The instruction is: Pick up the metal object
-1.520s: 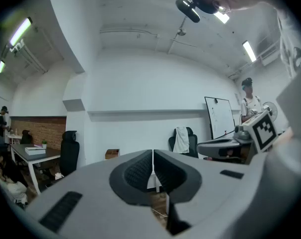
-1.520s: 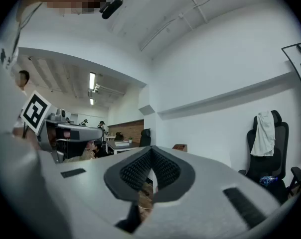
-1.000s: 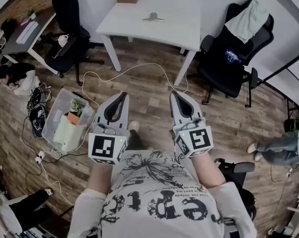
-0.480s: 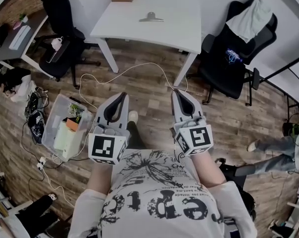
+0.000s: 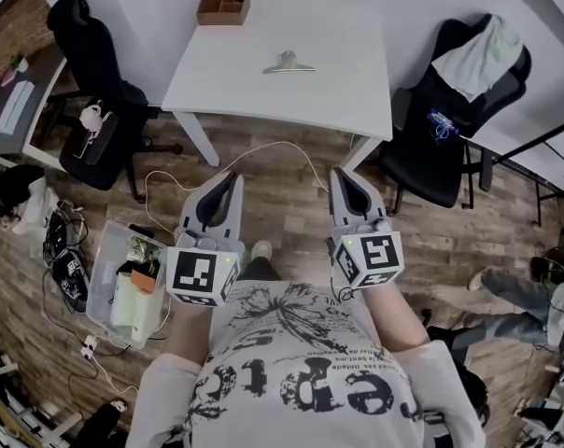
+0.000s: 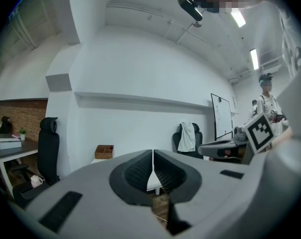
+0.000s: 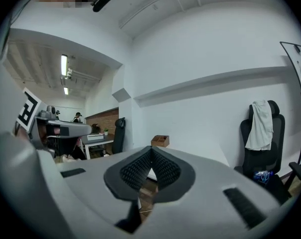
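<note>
A metal clip (image 5: 289, 63) lies on the white table (image 5: 235, 73) at the far end of the head view, with a brown wooden box (image 5: 223, 6) behind it near the wall. My left gripper (image 5: 231, 177) and right gripper (image 5: 339, 175) are held side by side over the wooden floor, well short of the table, both pointing toward it. Both are shut with nothing between the jaws. In the left gripper view the closed jaws (image 6: 152, 156) hide most of the table; the wooden box (image 6: 104, 151) shows beyond. The right gripper view shows its tips (image 7: 151, 151) pressed together and the box (image 7: 160, 141).
Black office chairs stand left (image 5: 88, 73) and right (image 5: 455, 119) of the table, the right one draped with a pale cloth. A clear bin (image 5: 123, 283) of items sits on the floor at left. A white cable (image 5: 263, 149) runs across the floor under the table's front edge.
The view has moved forward: the table and clip now sit closer and larger in the head view. Both grippers stay shut and side by side.
</note>
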`<state>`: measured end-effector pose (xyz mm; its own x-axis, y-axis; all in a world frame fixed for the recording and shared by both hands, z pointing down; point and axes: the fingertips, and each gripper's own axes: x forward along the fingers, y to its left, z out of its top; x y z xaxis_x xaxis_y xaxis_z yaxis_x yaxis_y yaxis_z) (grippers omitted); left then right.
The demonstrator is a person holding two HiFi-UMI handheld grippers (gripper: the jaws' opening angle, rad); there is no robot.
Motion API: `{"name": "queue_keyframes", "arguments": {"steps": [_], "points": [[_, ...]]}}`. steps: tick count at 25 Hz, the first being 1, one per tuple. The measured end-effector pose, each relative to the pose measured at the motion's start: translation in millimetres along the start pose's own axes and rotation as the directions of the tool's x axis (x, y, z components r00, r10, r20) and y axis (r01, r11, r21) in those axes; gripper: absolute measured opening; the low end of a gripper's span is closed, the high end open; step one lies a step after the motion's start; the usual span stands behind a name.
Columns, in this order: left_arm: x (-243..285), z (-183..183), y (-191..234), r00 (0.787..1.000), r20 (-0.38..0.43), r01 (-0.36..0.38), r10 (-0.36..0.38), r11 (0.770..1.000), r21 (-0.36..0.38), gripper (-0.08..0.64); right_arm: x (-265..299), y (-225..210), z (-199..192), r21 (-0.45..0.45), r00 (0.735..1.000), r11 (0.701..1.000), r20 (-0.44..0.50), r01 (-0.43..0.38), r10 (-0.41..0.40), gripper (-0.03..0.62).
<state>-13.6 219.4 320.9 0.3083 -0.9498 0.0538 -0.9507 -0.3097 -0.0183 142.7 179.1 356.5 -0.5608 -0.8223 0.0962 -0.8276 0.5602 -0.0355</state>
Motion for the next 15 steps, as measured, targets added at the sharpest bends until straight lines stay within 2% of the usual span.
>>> {"name": "queue_keyframes", "arguments": {"steps": [7,15], "points": [[74,7,89,0.999,0.001,0.032,-0.033,0.999,0.016,0.011,108,-13,5,0.035,0.998,0.997,-0.024,0.062,-0.061,-0.009],[133,-17,139,0.998,-0.047,0.033,-0.034,0.999,-0.014,0.011,194,-30,-9,0.055,0.994,0.996,-0.090,0.067,-0.062,-0.009]]}}
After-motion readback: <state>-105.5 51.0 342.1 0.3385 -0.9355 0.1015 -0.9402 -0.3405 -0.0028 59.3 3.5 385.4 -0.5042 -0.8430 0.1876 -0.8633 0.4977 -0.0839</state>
